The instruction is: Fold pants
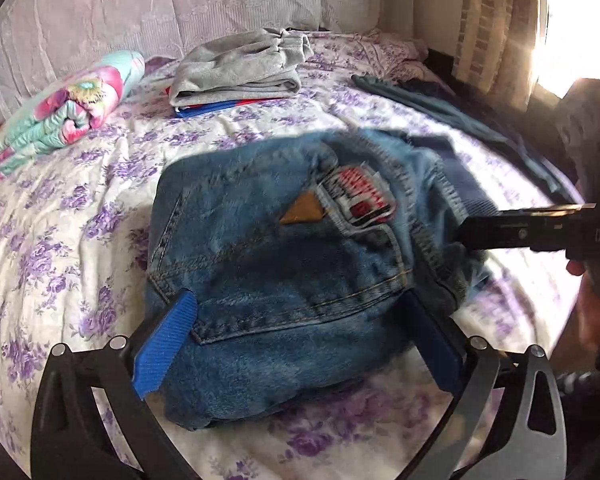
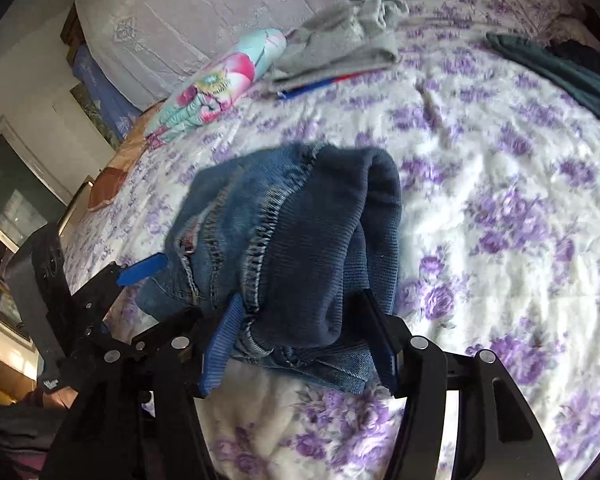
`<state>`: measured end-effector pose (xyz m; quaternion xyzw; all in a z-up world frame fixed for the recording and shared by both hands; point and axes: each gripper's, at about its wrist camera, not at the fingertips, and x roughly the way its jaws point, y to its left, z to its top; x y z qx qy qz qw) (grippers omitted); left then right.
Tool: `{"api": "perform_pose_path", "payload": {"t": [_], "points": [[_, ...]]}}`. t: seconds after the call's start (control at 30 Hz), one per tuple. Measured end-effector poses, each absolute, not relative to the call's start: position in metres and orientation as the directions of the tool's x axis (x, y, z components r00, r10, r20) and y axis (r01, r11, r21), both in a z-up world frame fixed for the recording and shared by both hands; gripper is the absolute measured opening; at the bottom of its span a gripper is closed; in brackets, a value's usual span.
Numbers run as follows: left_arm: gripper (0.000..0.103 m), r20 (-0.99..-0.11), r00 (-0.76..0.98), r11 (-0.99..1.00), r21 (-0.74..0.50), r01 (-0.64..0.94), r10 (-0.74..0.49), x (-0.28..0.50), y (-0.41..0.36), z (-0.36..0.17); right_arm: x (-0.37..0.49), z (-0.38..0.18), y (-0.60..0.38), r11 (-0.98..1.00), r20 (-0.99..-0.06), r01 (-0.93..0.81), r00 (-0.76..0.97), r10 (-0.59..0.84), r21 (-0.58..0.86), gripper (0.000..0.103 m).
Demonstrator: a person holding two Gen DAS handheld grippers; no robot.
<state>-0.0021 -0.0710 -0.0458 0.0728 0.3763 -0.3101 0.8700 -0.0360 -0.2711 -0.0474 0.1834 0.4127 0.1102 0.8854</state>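
A folded bundle of blue denim pants (image 1: 284,264) with a red and white label lies on the floral bedsheet (image 1: 60,220). My left gripper (image 1: 300,320) has its blue-padded fingers on both sides of the bundle's near end, closed against the thick denim. My right gripper (image 2: 300,320) clamps the other end of the pants (image 2: 284,240), with a dark ribbed waistband between its fingers. In the left wrist view the right gripper (image 1: 500,232) comes in from the right edge. In the right wrist view the left gripper (image 2: 140,272) shows at the left.
A folded grey garment (image 1: 236,68) on a red and blue one lies at the back of the bed. A rolled flowered blanket (image 1: 68,104) lies at the back left. Dark green clothing (image 1: 440,108) lies at the right. A window (image 1: 572,20) glares at the far right.
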Motion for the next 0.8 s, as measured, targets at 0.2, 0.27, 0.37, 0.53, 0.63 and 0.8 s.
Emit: {"api": "perform_pose_path", "payload": {"t": [0.2,0.27,0.37,0.53,0.63,0.8], "points": [[0.099,-0.600,0.581,0.802,-0.185,0.568,-0.550,0.035,-0.064,0.006,-0.036,-0.005,-0.297,0.920,-0.594,-0.010,0.761,0.261,0.391,0.069],[0.099,-0.665,0.528,0.819,-0.233,0.525,-0.528,0.085,-0.076,-0.017,-0.010,-0.011,-0.307,0.897,-0.579,-0.002,0.763,0.286,0.441,0.069],[0.098,-0.781,0.419,0.848,-0.252,0.467,-0.463,0.130,-0.091,-0.069,0.041,-0.071,-0.300,0.877,-0.734,0.090,0.591,0.335,0.473,0.073],[0.098,-0.770,0.417,0.838,-0.269,0.475,-0.483,0.120,-0.078,-0.050,0.025,-0.070,-0.321,0.802,-0.650,0.086,0.640,0.410,0.591,0.080],[0.098,-0.702,0.418,0.798,-0.371,0.476,-0.576,0.101,-0.038,-0.023,-0.003,-0.048,-0.335,0.816,-0.609,0.059,0.697,0.379,0.575,0.100],[0.098,-0.712,0.344,0.778,-0.464,0.424,-0.612,0.090,0.019,-0.045,-0.018,-0.069,-0.334,0.765,-0.614,0.012,0.606,0.507,0.643,0.100]]}}
